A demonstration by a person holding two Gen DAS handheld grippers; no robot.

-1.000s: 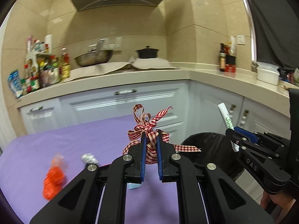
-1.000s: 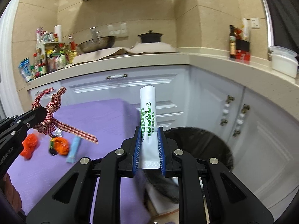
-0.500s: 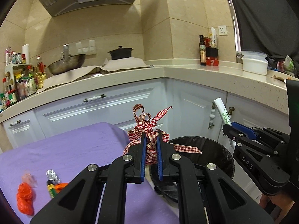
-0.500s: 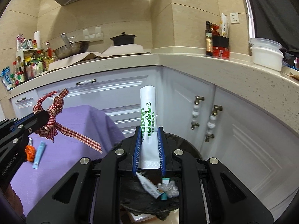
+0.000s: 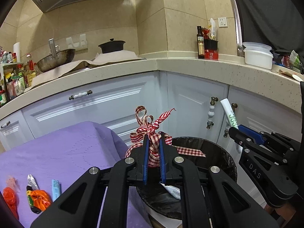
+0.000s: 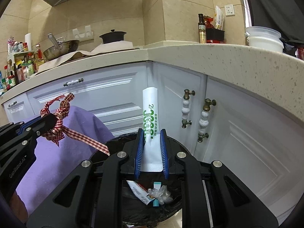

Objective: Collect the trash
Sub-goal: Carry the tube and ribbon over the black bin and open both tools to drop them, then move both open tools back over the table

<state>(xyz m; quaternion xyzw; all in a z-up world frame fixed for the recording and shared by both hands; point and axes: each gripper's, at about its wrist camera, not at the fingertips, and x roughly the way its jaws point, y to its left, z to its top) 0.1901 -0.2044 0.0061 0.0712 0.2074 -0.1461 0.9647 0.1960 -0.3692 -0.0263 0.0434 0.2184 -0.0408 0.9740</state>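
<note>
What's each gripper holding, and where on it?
Left gripper is shut on the ribbon, pinched at its knotted middle. Right gripper is shut on the sachet, clamped at its lower end.
</note>
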